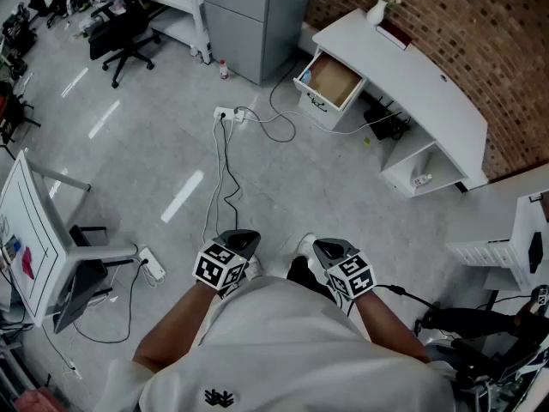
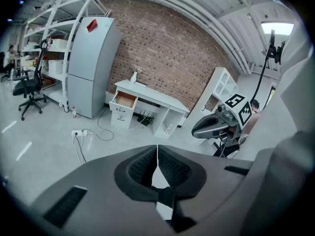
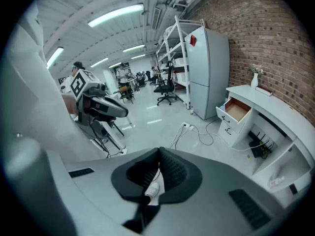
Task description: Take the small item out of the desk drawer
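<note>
The white curved desk stands far ahead against the brick wall. Its top drawer is pulled open and shows a brown inside; no small item can be made out in it from here. The drawer also shows in the left gripper view, and the same drawer in the right gripper view. My left gripper and right gripper are held close to my body, well short of the desk. The left gripper is shut and empty. The right gripper is shut too, with only my shoe seen below it.
A power strip with cables lies on the floor between me and the desk. A grey cabinet stands left of the drawer, with a small bottle beside it. An office chair is far left. A vase stands on the desk.
</note>
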The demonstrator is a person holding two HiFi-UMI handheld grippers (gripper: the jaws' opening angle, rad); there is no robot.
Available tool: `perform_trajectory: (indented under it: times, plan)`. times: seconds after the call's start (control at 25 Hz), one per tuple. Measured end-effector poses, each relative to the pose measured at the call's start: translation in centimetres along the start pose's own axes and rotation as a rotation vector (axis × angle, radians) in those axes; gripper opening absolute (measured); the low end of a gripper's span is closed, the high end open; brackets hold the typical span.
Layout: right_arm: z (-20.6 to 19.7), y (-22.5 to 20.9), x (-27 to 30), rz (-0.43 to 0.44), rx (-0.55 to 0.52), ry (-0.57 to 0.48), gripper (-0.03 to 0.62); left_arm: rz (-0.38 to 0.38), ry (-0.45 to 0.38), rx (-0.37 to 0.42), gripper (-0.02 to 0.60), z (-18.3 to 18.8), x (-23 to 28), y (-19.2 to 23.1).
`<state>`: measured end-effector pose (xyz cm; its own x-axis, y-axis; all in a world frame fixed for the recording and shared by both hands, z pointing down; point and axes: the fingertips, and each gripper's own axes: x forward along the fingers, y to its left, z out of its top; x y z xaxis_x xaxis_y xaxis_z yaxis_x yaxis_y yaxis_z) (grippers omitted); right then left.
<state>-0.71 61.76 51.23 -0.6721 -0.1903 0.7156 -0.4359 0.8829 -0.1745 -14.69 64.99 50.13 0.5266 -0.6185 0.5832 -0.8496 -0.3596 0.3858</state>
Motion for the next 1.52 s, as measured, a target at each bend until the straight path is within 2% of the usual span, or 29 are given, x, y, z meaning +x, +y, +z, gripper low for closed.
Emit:
perform_trajectory:
  times: [0.48,0.68,0.84,0.96,1.08,1.16,1.32,1.52]
  plan:
    - [1.3,-2.4,0.2,-0.056,0.010,-0.002,0.030,-0.034,0.010,0.042,0.026,0.9,1.4,0.6]
    - [2.0,-5.9,0.9,-0.039,0.059,-0.013,0.031,-0.039,0.041,0.034,0.026,2.1,4.2,1.4]
    - [4.9,-12.1,2.0,-0.021,0.034,-0.030,0.032,0.025,0.038,0.012,0.026,6.6,7.6,3.8]
    - [8.3,-17.9,2.6,0.002,0.009,-0.049,0.035,0.066,0.033,-0.019,0.026,11.2,10.9,5.4]
    - [11.2,-24.8,4.3,0.022,0.004,-0.081,0.043,0.090,0.046,0.002,0.026,16.3,15.4,7.1]
    - [12.4,-28.8,4.9,0.032,0.026,-0.099,0.092,0.111,0.061,0.020,0.026,19.4,18.5,8.0]
    - [13.2,-35.3,4.1,0.054,0.046,-0.115,0.095,0.127,0.075,0.032,0.028,24.9,24.7,8.5]
    - [12.5,-41.4,2.4,0.016,0.079,-0.133,0.081,0.130,0.120,0.086,0.028,29.5,30.5,8.7]
